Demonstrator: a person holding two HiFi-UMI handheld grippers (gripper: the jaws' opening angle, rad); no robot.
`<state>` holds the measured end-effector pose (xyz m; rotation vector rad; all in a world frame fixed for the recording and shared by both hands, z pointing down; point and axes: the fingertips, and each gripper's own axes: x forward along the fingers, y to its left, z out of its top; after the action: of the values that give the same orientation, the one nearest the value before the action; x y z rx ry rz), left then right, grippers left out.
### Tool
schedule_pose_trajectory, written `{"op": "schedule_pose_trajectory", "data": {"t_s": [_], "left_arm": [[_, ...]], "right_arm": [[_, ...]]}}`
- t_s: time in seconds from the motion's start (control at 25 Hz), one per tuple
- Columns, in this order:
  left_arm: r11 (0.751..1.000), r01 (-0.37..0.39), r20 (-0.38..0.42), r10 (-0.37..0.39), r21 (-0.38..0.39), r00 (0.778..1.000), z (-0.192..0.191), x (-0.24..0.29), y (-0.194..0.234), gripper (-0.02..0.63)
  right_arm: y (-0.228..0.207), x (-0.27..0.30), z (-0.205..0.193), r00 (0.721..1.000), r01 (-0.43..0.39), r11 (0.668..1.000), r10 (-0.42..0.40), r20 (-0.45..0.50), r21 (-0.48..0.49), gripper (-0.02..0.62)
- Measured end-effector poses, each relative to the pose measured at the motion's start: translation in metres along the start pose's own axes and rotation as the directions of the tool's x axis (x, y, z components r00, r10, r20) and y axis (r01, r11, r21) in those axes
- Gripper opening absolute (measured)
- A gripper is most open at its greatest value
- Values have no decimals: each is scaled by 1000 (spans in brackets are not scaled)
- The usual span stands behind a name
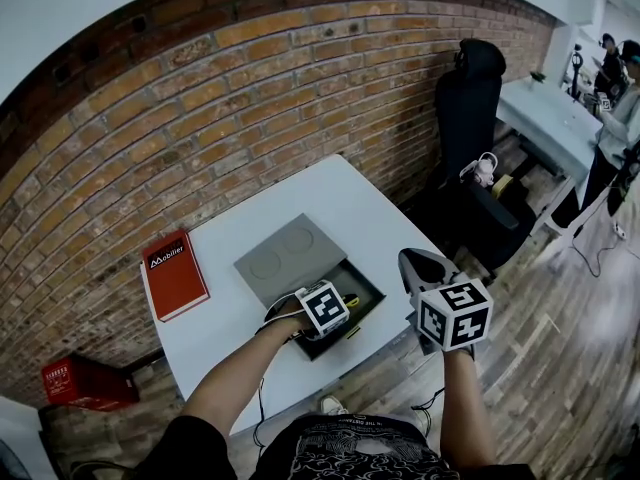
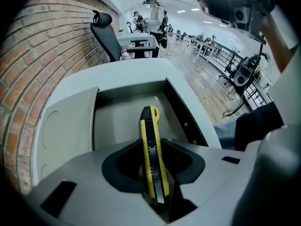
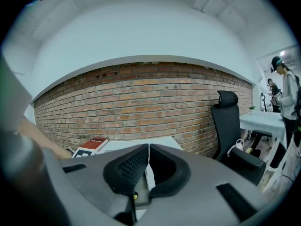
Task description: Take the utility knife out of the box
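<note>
Centrally, the utility knife (image 2: 149, 126), yellow and black, sits inside the open box (image 2: 117, 117), lengthwise between the jaws of my left gripper (image 2: 151, 143), whose pads clamp its sides. Box: at the table's (image 1: 330, 193) front edge, its grey lid (image 1: 285, 258) laid open toward the brick wall (image 1: 250, 98). My right gripper (image 3: 146, 147): jaws pressed together on nothing, held off the table's front right corner. Red book (image 1: 175, 273): at the table's left edge.

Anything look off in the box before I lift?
Nothing spilled or damaged. The utility knife lies lengthwise in the open box, the left gripper closed on it. Its silvery near end may be exposed blade; I cannot tell.
</note>
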<state>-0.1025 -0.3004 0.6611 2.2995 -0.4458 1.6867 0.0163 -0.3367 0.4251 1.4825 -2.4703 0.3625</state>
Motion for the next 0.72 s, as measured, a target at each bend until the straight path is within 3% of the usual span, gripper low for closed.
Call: {"op": "schedule_pose_trajectory", "data": {"t_s": [0.24,0.44,0.72], "left_arm": [[996,76,21,-75,-52,997,3,3,-13,130],[997,27,44,-23,-78,999,4,0,-4,129],[991,-28,177,51,-128,983,26,-26,11,129]], "right_arm": [[-2,-3,-2,1000,7,1000,-7,-2,4,20],[-3,-3,-4,1000,9,1000,-9,-5,3,20],[-6,-5,-3,1000,8,1000,-8,-8,6,20]]}}
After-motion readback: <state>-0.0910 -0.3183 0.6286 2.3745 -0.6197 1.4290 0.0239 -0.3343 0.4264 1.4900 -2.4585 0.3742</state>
